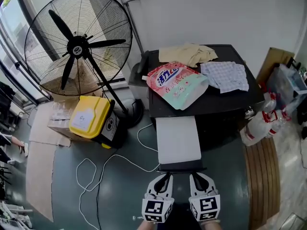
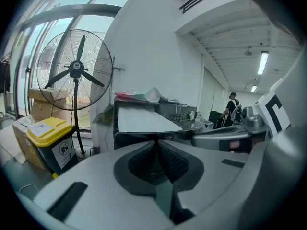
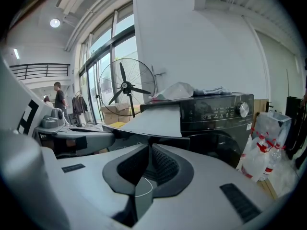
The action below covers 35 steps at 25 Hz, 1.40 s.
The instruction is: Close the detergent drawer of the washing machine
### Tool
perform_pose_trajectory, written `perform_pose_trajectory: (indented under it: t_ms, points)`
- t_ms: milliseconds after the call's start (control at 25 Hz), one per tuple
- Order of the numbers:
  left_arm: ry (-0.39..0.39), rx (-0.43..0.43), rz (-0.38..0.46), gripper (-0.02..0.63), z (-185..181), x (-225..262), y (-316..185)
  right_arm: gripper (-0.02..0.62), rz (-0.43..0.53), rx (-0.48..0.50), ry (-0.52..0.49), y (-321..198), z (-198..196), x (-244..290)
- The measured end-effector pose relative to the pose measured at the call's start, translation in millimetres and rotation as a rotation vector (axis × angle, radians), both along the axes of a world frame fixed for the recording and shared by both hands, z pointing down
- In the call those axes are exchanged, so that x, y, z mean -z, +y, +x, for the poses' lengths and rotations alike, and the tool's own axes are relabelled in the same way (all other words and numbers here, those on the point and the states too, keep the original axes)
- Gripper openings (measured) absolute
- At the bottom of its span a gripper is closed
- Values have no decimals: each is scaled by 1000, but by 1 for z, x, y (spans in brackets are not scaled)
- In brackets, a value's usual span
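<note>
Left hand-held gripper [image 1: 167,176], right hand-held gripper [image 1: 193,176]: jaws together, empty.

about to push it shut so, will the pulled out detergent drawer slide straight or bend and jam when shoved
The detergent drawer looks rigid and flat, so it should probably slide rather than flex. It sticks far out of the washing machine, so an off-centre push might skew it.

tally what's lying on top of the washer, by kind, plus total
Detergent pouch: 1
Cloths: 2 (beige cloth, checked cloth)
Total: 3
</note>
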<state>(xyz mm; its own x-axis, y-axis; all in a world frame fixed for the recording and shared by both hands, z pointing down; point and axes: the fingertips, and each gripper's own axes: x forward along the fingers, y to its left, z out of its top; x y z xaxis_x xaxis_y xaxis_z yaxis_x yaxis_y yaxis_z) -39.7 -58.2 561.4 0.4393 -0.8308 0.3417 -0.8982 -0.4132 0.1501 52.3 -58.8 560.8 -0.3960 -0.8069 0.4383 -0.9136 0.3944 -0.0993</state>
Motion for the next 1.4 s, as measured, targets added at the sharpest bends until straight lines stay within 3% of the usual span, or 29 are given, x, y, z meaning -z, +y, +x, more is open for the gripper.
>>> perform_pose_trajectory:
  t_ms: [1080, 1400]
  points:
    - [-11, 40, -2, 21, 0, 0, -2, 32, 12, 5, -10, -2, 1, 0]
    - [-14, 41, -6, 20, 1, -1, -4, 29, -17, 48, -8, -3, -15, -7]
